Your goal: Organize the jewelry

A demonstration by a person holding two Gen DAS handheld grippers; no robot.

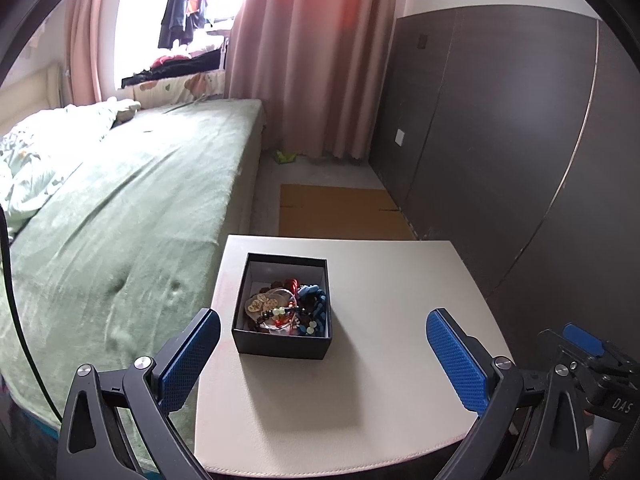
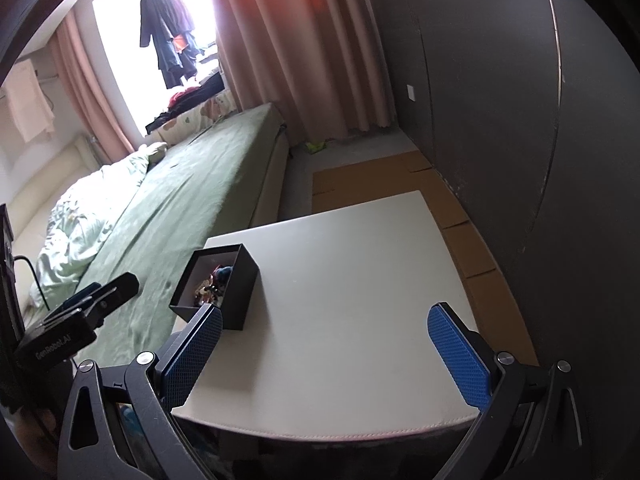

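Note:
A black open box (image 1: 282, 344) stands on the white table (image 1: 380, 380), toward its left side. It holds a heap of jewelry (image 1: 288, 308): beaded bracelets, a gold heart piece, blue and red bands. My left gripper (image 1: 322, 354) is open and empty, just in front of the box. In the right wrist view the box (image 2: 236, 292) is at the table's (image 2: 360, 320) left edge, with jewelry (image 2: 212, 284) partly visible inside. My right gripper (image 2: 324, 352) is open and empty, to the right of the box. The left gripper (image 2: 80, 312) shows at that view's left edge.
A bed with a green cover (image 1: 120, 220) runs along the table's left side. A dark wardrobe (image 1: 520, 140) stands on the right. Flat cardboard (image 1: 340, 210) lies on the floor beyond the table. Pink curtains (image 1: 312, 48) hang at the back.

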